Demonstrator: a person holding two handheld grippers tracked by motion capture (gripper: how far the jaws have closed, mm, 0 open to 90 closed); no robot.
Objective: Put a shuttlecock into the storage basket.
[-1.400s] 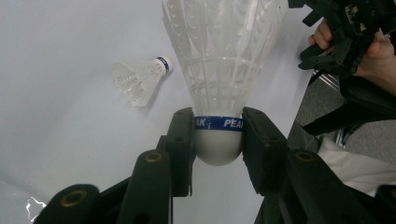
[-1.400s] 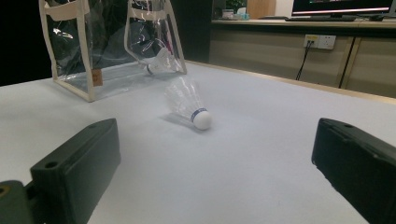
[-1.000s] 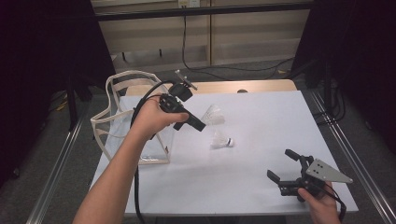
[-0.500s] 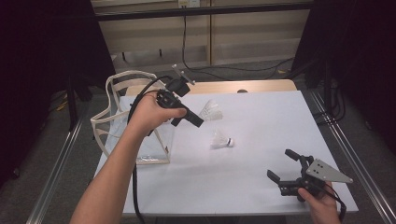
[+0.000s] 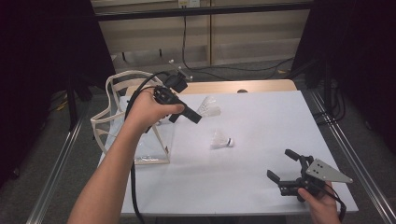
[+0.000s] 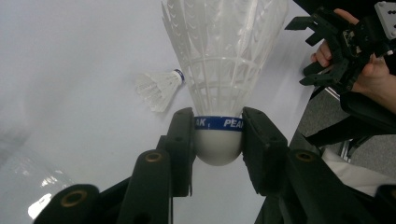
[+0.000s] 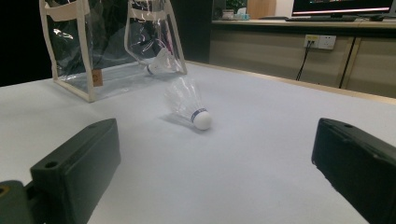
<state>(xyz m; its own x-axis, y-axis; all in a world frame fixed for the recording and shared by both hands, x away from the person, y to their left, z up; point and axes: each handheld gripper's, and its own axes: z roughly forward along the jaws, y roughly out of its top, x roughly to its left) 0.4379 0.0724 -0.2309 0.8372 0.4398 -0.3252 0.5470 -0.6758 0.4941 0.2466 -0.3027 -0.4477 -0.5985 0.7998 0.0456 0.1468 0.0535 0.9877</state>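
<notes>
My left gripper [image 5: 195, 116] is raised over the table's back left part, shut on the white cork of a plastic shuttlecock [image 5: 209, 108]. In the left gripper view the two jaws clamp that shuttlecock [image 6: 218, 140] just below its blue band, skirt pointing away. A second shuttlecock [image 5: 222, 140] lies on its side on the white table [image 5: 261, 116], also seen as shuttlecock [image 6: 159, 86] and shuttlecock [image 7: 189, 107]. My right gripper [image 5: 279, 163] rests near the front right edge, open and holding nothing, facing that lying shuttlecock.
A clear bag [image 5: 135, 135] with cream trim and handles stands at the table's left edge. In the right gripper view, another shuttlecock [image 7: 159, 65] seems to lie inside the bag [image 7: 93, 46]. A black cable hangs off the table front from my left gripper.
My left hand has shifted slightly left and up with the shuttlecock still clamped. The right gripper and the lying shuttlecock have stayed put.
</notes>
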